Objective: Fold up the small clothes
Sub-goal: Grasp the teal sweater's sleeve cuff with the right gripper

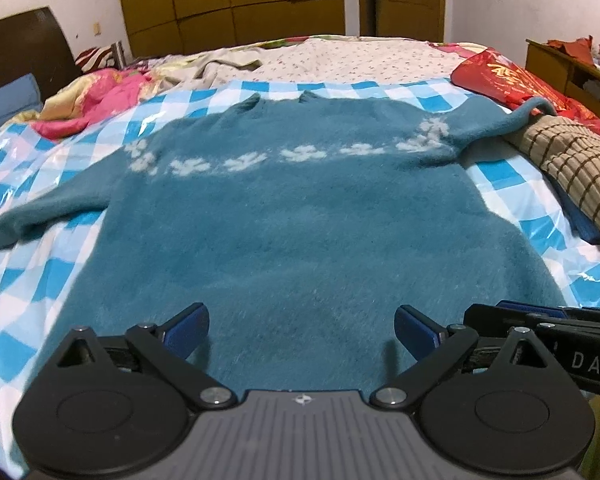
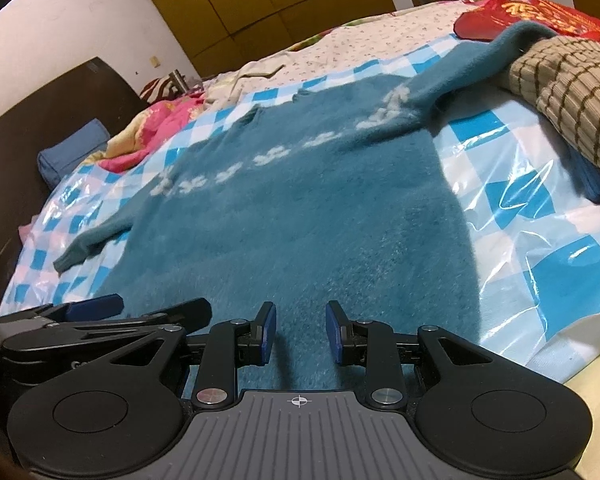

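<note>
A fluffy teal sweater (image 1: 300, 216) with a row of white flowers lies flat, neck at the far side, on a blue-and-white checked plastic sheet (image 1: 32, 280). Its left sleeve (image 1: 40, 216) stretches out over the sheet. The right sleeve (image 2: 480, 60) climbs onto a tan checked garment. My left gripper (image 1: 302, 328) stands wide open just above the near hem, nothing between its fingers. Close beside it, my right gripper (image 2: 301, 332) hovers over the same hem (image 2: 300, 368) with its blue pads (image 2: 269, 334) a narrow gap apart and only sweater surface showing beneath.
The tan checked garment (image 1: 572, 172) lies folded on a blue one at the right edge of the sheet. A red cloth (image 1: 512, 80) sits behind it. Pink bedding (image 1: 100, 96) and a blue pillow (image 2: 72, 156) are at the far left by the dark headboard (image 1: 24, 48).
</note>
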`<state>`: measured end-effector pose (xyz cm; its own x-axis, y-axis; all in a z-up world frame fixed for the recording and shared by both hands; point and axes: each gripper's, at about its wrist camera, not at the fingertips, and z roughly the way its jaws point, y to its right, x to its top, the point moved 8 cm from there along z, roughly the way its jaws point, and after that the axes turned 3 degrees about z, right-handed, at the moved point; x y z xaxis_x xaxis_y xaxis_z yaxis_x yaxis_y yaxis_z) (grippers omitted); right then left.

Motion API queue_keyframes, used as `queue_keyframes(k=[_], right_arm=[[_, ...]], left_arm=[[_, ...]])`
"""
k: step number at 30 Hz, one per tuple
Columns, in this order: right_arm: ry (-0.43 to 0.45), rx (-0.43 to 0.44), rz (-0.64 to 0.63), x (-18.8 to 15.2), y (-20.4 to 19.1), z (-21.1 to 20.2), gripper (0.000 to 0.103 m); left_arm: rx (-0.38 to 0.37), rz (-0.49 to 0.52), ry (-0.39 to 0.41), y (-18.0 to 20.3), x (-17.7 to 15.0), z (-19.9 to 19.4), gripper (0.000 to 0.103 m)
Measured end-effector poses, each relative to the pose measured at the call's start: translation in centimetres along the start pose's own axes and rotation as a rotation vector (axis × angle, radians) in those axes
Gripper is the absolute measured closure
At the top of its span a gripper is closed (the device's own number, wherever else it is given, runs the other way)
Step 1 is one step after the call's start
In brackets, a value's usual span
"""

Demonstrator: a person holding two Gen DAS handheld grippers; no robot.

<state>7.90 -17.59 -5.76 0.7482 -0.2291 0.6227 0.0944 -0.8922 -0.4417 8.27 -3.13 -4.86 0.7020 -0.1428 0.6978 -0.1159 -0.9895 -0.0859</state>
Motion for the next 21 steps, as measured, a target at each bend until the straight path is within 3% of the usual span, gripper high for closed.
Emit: queue_keyframes(k=[7,12,18,21], right_arm=[[0.006,0.004,0.047,1.9,1.0,0.0,0.075],[0.05,-0.006,0.076,5.3,2.3,-0.1,0.075],[0.21,-0.128,0.139,14.2,7.9,0.1,0.074],[0.305,-0.17,0.249,19.5,12.0,-0.3,0.063]], left_arm=[[-0.048,-0.005,0.013,1.0,2.6,0.9,0.0],[-0.101,-0.011,0.021,2.0,4.6,1.8,0.0],[-0.16,-0.04,0.054,3.7,7.3,2.8,0.0],[-0.191,-0.057,0.082,5.0,9.0,3.9,0.0]])
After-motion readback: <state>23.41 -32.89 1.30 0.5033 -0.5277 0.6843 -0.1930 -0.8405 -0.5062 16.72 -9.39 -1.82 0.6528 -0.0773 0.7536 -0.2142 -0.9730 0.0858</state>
